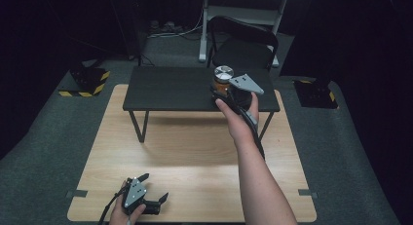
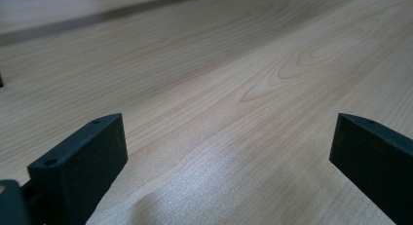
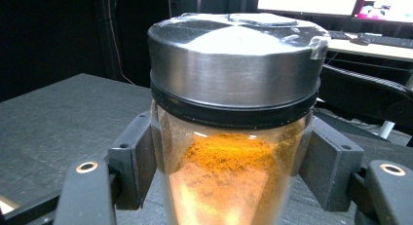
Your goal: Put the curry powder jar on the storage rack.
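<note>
A clear spice jar (image 3: 229, 176) with orange powder and a silver lid stands between the jaws of my right gripper (image 3: 229, 161), which press on both of its sides. In the high view the jar (image 1: 223, 79) is at the right part of the small black table (image 1: 165, 91), with my right gripper (image 1: 225, 91) shut on it from the near side. My left gripper (image 1: 155, 187) rests at the front left of the light wood table (image 1: 195, 157), jaws wide apart. Bare wood lies between its fingers (image 2: 85, 161).
The black table stands on thin legs over the far half of the wood table. A black chair (image 1: 243, 45) and a white desk frame (image 1: 243, 15) are behind it. Yellow-striped black blocks (image 1: 87, 81) sit on the grey floor at both sides.
</note>
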Action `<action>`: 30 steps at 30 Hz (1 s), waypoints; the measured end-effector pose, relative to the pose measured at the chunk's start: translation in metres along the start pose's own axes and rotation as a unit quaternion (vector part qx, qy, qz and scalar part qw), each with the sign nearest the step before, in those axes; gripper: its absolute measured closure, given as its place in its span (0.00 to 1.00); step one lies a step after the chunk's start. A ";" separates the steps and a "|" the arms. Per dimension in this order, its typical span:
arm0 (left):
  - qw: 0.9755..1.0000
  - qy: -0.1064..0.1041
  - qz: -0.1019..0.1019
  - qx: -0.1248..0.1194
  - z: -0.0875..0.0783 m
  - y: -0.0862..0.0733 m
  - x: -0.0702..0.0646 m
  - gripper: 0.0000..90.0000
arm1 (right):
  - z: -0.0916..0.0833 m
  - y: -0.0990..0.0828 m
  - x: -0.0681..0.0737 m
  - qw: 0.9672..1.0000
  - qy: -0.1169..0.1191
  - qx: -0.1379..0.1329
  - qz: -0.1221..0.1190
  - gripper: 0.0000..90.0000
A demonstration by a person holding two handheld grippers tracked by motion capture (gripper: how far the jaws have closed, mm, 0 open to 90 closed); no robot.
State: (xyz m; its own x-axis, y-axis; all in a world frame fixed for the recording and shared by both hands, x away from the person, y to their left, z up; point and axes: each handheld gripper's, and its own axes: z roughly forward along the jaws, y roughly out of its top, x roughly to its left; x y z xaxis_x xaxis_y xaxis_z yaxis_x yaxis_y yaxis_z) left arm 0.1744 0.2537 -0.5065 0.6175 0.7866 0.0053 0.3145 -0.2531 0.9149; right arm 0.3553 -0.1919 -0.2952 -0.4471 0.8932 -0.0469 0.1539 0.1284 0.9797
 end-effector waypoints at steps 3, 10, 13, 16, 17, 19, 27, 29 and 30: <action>1.000 0.000 0.000 0.000 0.000 0.000 0.000 0.01 | 0.006 -0.002 -0.002 1.000 0.001 -0.001 0.008 0.34; 1.000 0.000 0.001 0.001 0.000 0.000 0.000 0.01 | 0.016 -0.008 -0.002 1.000 0.000 0.000 0.011 0.34; 1.000 0.000 0.000 0.000 0.000 0.000 0.000 0.01 | 0.019 -0.009 -0.002 1.000 0.000 0.002 0.013 0.34; 1.000 0.000 0.000 -0.001 0.000 0.000 0.000 0.01 | 0.022 -0.013 -0.001 1.000 -0.001 -0.002 0.016 0.34; 1.000 0.000 0.000 -0.001 0.000 0.000 0.000 0.01 | 0.022 -0.014 -0.001 1.000 -0.002 -0.004 0.015 0.34; 1.000 -0.001 0.000 -0.001 0.000 -0.001 0.000 0.01 | 0.023 -0.016 -0.001 1.000 -0.002 -0.008 0.016 0.34; 1.000 -0.001 0.000 -0.001 0.000 -0.001 0.000 0.01 | 0.023 -0.022 -0.002 1.000 0.001 -0.019 0.015 0.34; 1.000 -0.001 0.000 -0.001 0.000 -0.001 0.000 0.01 | 0.023 -0.022 -0.003 1.000 0.002 -0.019 0.018 0.33; 1.000 -0.001 0.000 -0.001 0.000 -0.001 0.000 0.01 | 0.023 -0.023 -0.005 1.000 0.006 -0.022 0.022 0.27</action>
State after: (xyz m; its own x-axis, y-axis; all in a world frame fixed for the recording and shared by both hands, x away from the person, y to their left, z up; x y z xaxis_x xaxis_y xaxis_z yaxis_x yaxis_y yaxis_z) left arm 0.1741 0.2542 -0.5068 0.6189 0.7855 0.0048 0.3126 -0.2519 0.9159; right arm 0.3741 -0.1890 -0.3221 -0.4509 0.8926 -0.0024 0.1340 0.0704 0.9885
